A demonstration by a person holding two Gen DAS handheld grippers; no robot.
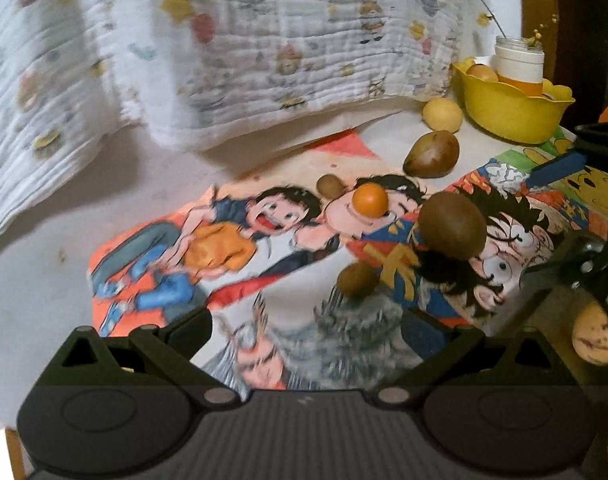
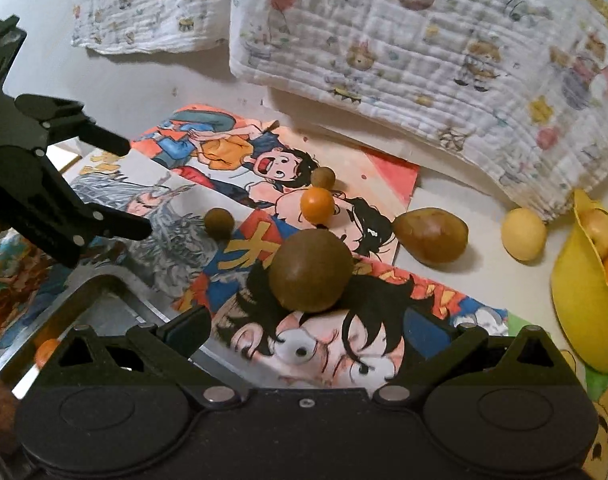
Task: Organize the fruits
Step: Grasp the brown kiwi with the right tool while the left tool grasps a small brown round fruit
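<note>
We hold our left gripper [image 1: 306, 330] low over the cartoon-printed paper sheets [image 1: 240, 236], its jaws spread wide with nothing between them. Our right gripper [image 2: 307, 330] is likewise wide apart and empty, and just beyond its fingers lies a large round brown fruit [image 2: 311, 270] on the drawn face.

The fruits are scattered over the sheets and the white tabletop [image 2: 136, 84]. Farther on from the big brown one sits a small round orange fruit [image 2: 317, 205], with a small brown ball-shaped fruit [image 2: 323, 178] touching its far side. Another small brown round fruit [image 2: 219, 222] lies to the left, apart from the rest. To the right, off the printed paper, rests a brown pear-shaped fruit [image 2: 431, 235], and farther right a pale yellow oval fruit [image 2: 523, 234].

At the far right stands a scalloped yellow plastic bowl [image 1: 515, 114], holding a yellowish fruit and a white jar [image 1: 519, 58]. A crinkled white printed cloth [image 2: 423, 40] hangs behind everything.
</note>
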